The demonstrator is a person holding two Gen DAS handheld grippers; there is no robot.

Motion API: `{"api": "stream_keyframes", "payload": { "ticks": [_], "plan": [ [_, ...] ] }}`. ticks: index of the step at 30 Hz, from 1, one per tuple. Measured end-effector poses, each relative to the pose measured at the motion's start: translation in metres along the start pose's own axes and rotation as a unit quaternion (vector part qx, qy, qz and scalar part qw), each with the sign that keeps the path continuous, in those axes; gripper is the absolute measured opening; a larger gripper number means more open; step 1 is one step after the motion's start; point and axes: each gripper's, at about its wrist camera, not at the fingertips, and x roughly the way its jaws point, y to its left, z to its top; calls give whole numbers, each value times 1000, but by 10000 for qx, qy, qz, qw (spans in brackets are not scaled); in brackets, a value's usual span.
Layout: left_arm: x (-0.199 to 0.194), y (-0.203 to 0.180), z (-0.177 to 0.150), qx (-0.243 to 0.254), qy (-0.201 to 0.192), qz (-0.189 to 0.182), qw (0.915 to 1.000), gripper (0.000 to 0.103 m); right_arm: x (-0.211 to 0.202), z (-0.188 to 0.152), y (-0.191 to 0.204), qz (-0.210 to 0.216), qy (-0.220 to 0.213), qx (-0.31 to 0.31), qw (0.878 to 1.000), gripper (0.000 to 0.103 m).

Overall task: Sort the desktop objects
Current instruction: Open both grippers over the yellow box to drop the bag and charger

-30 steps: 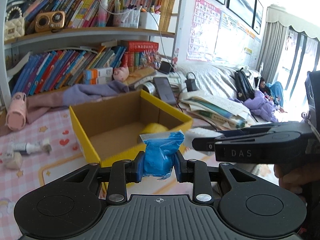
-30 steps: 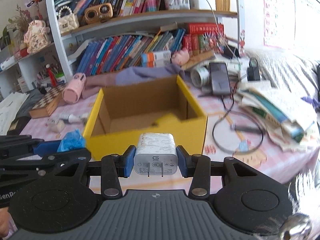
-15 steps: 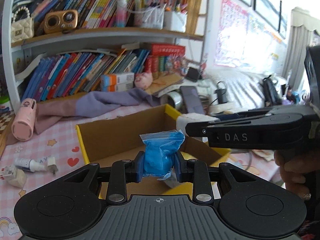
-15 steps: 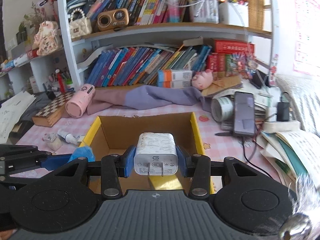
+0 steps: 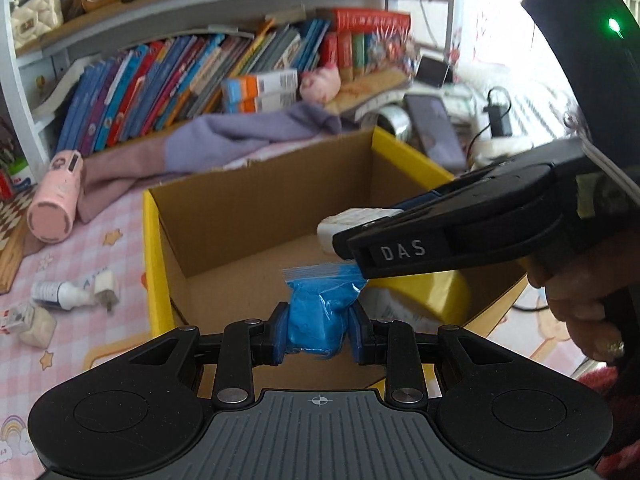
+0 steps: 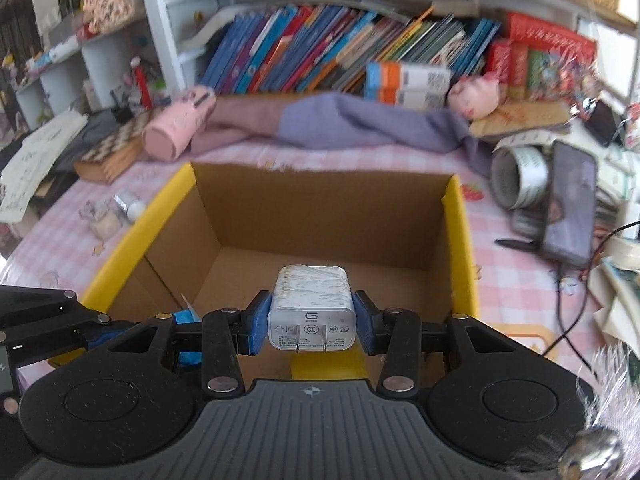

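My left gripper (image 5: 318,330) is shut on a small blue zip bag (image 5: 320,308) and holds it over the open yellow cardboard box (image 5: 154,240). My right gripper (image 6: 311,326) is shut on a white plug-in charger (image 6: 311,312), also above the box (image 6: 460,240). In the left wrist view the right gripper's black body (image 5: 480,236) comes in from the right with the charger (image 5: 352,226) at its tip. A yellow object (image 5: 428,292) lies on the box floor. The blue bag (image 6: 186,320) shows at the left in the right wrist view.
A pink cylinder (image 5: 56,208), a small bottle (image 5: 60,294) and a little pouch (image 5: 36,326) lie left of the box on the pink checked cloth. A purple garment (image 6: 360,124), tape roll (image 6: 520,178), phone (image 6: 568,216) and cables crowd the back and right. Bookshelves stand behind.
Both grippers have moved forward and downward over the box, which now fills the middle of both views. Each keeps its object between the pads.
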Motion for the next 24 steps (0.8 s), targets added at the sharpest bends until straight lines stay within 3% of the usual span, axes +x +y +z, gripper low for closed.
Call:
{"api": "stream_keyframes", "payload": {
  "ticks": [9, 15, 24],
  "plan": [
    [5, 6, 2, -221, 173, 29, 9996, 29, 22, -1, -3, 192, 287, -103, 9994, 41],
    [3, 6, 4, -197, 182, 150, 9995, 35, 24, 0, -2, 225, 322, -121, 9992, 41],
    [-5, 3, 3, -110, 38, 522, 9986, 74, 16, -1, -10, 217, 188, 208, 9994, 53]
  ]
}}
